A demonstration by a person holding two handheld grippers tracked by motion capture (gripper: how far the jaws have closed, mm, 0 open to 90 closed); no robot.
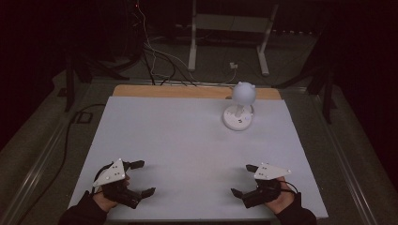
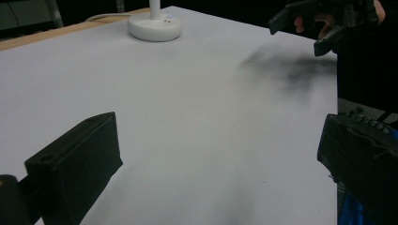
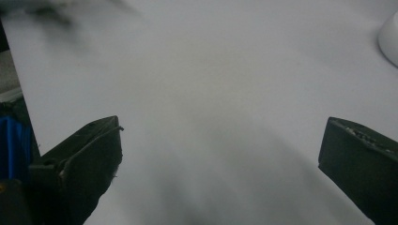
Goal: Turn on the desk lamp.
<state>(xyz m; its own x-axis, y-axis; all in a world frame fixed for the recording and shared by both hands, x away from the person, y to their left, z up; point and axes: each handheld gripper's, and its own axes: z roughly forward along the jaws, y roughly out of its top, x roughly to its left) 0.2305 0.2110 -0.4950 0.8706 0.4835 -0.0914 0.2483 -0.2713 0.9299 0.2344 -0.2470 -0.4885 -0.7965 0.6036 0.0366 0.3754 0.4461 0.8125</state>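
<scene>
A small white lamp (image 1: pixel 241 107) with a round head and a disc base stands upright on the white tabletop (image 1: pixel 187 140), right of centre towards the back. Its base (image 2: pixel 155 26) sits far ahead in the left gripper view, and an edge of the base (image 3: pixel 390 40) shows at the right border of the right gripper view. My left gripper (image 1: pixel 141 178) rests at the front left, open, nothing between its jaws. At the front right my right gripper (image 1: pixel 243 179) is open and empty too. The two grippers point towards each other, and the right gripper (image 2: pixel 300 30) is seen across the table from the left one.
A wooden strip (image 1: pixel 169 91) runs along the table's far edge. Behind it lie cables (image 1: pixel 159 65) on the dark floor and a white metal stand (image 1: pixel 230 33). A black cable (image 1: pixel 65 140) trails along the floor at the left.
</scene>
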